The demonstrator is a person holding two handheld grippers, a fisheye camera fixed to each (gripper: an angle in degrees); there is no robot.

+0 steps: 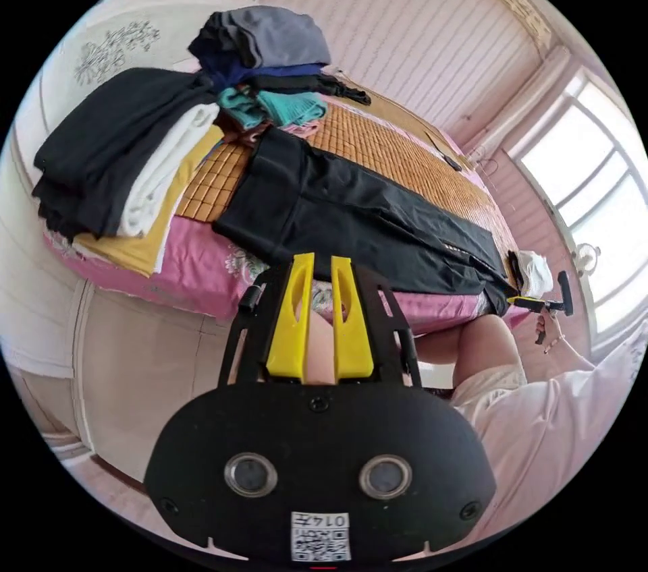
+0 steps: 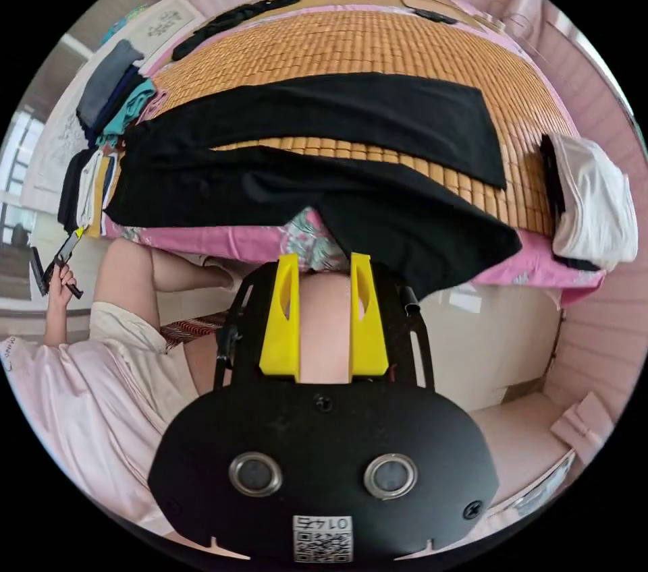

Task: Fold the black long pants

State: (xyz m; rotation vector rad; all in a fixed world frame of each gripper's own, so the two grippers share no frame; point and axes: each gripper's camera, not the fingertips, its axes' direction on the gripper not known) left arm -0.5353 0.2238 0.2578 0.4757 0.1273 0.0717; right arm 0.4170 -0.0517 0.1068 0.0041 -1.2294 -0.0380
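Observation:
The black long pants (image 1: 351, 214) lie spread along the near side of a bed, on a bamboo mat (image 1: 378, 140). In the right gripper view the pants (image 2: 304, 120) show two legs lying apart, and the nearer leg (image 2: 412, 228) droops over the pink bed edge. My left gripper (image 1: 322, 258) hangs just below the bed edge near the waist end, its yellow jaws a narrow gap apart and holding nothing. My right gripper (image 2: 324, 256) is open and bare just under the drooping leg. Each view catches the other gripper in a hand: the right gripper (image 1: 540, 303) and the left gripper (image 2: 61, 258).
A heap of mixed clothes (image 1: 263, 52) and a black, white and yellow folded stack (image 1: 128, 160) sit past the waist end. A folded white garment (image 2: 594, 201) lies by the leg end. A black strap (image 2: 236, 15) lies at the far edge. The person's legs (image 2: 135, 282) stand against the bed.

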